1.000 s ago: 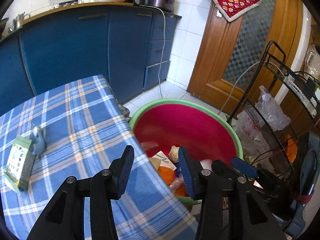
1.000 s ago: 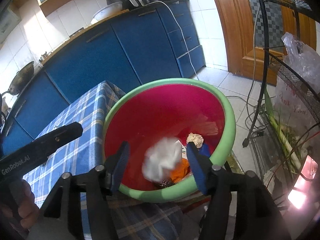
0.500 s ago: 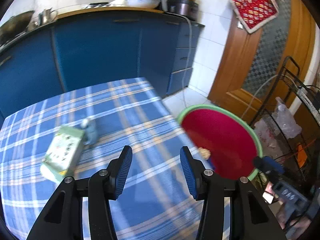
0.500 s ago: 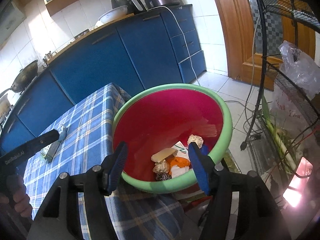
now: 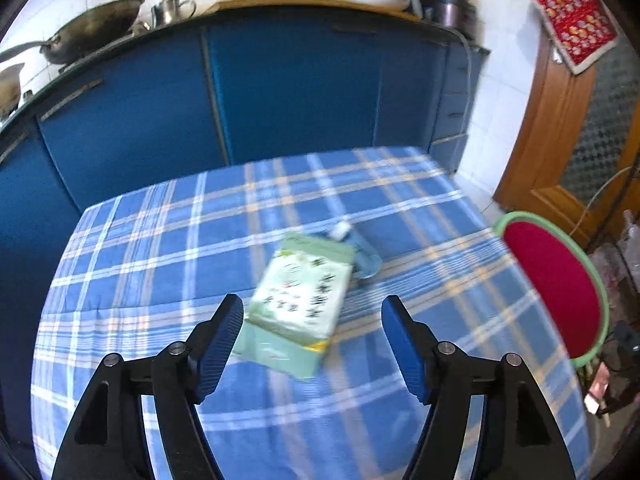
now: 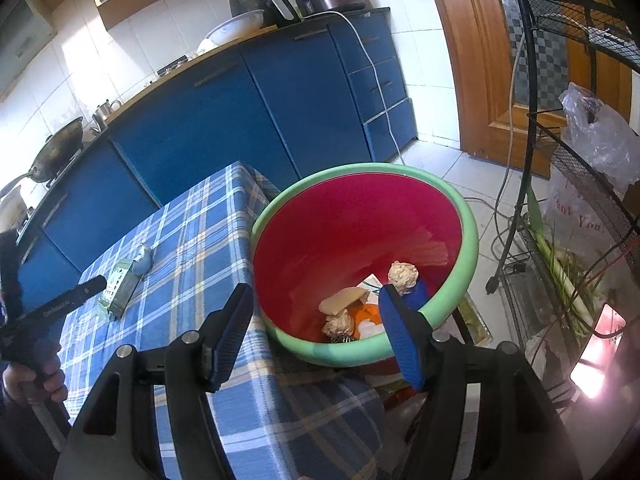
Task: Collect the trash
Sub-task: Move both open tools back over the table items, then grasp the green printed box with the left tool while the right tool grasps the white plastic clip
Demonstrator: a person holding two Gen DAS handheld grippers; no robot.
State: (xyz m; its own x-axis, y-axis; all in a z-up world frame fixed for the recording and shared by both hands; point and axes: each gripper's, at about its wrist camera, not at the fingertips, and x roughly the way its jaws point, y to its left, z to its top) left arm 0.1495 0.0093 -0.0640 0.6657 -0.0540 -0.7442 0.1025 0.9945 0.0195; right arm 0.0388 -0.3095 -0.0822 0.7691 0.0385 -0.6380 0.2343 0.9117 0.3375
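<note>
Left gripper (image 5: 312, 344) fingers wide, empty, lined up on green carton (image 5: 300, 300) lying flat on plaid tablecloth (image 5: 160, 240), blue tube (image 5: 362, 254) touching its far end. Right gripper (image 6: 316, 336) also wide, empty, over red basin (image 6: 352, 220) holding collected trash, likely just parked there.

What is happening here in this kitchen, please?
A person is clearing trash from a table with two handheld grippers. The left gripper is open and empty, pointing at a green carton lying on the checked tablecloth, next to a small blue item. The right gripper is open and empty over the red basin, which holds several scraps.
</note>
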